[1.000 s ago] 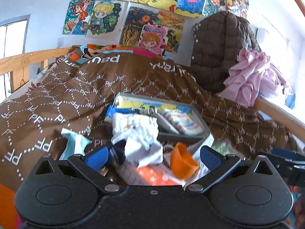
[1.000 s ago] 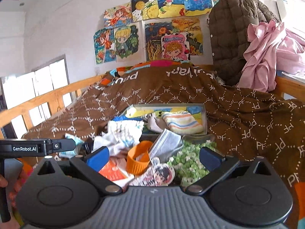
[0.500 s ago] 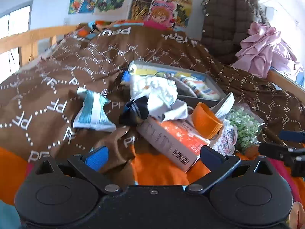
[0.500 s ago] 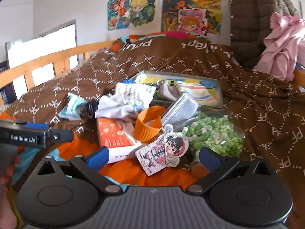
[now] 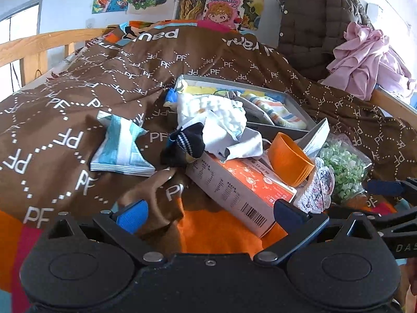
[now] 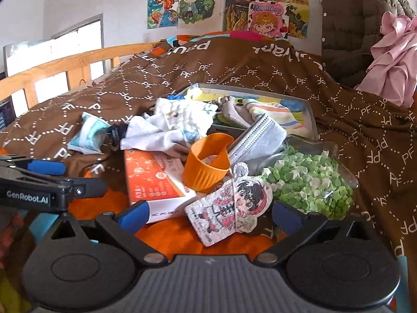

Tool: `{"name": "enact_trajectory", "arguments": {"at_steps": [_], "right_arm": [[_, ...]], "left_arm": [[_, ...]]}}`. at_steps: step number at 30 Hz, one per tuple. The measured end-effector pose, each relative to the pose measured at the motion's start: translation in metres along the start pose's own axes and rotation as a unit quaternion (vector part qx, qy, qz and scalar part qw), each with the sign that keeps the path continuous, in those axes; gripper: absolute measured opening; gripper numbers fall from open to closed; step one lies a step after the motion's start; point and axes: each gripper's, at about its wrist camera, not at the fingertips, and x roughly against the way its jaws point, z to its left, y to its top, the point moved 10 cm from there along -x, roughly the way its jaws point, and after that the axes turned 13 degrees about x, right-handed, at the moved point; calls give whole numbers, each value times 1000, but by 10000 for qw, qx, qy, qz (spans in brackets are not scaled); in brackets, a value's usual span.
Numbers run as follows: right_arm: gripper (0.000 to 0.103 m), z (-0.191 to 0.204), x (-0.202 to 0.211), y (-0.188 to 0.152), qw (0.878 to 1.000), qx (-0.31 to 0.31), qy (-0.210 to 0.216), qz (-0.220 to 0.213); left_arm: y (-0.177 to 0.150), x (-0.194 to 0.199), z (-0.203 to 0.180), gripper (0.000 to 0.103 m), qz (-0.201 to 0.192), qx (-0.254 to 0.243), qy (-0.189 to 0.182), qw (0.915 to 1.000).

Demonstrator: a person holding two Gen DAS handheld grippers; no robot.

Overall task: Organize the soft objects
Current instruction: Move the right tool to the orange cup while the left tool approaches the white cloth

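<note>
My left gripper (image 5: 208, 212) and right gripper (image 6: 209, 214) both hung released, empty, near clutter on bed (image 5: 78, 109); dark sock (image 5: 186, 143) lay against white cloth (image 5: 221, 120).

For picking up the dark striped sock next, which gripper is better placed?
Probably the left gripper: open, empty, and the dark striped sock lies ahead between its fingers. The right gripper faces the cartoon tag instead.

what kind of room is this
Most likely a child's bedroom: a brown PF-patterned quilt covers a bed with a wooden side rail, and colourful cartoon drawings are stuck on the white wall.
</note>
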Motion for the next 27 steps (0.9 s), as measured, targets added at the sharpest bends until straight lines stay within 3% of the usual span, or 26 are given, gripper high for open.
{"name": "enact_trajectory", "arguments": {"at_steps": [8, 14, 20, 27], "right_arm": [[96, -18, -22, -1, 9995, -118, -218, -202], [82, -21, -29, 7, 9986, -325, 1, -427], [72, -19, -33, 16, 9972, -452, 260, -535], [59, -20, -37, 18, 9956, -582, 481, -558]], "left_arm": [[-2, -18, -6, 102, -130, -296, 158, 9994], [2, -26, -11, 102, -310, -649, 207, 9972], [19, -30, -25, 101, -585, -1109, -54, 9921], [26, -42, -35, 99, -460, -1660, -382, 9843]]}}
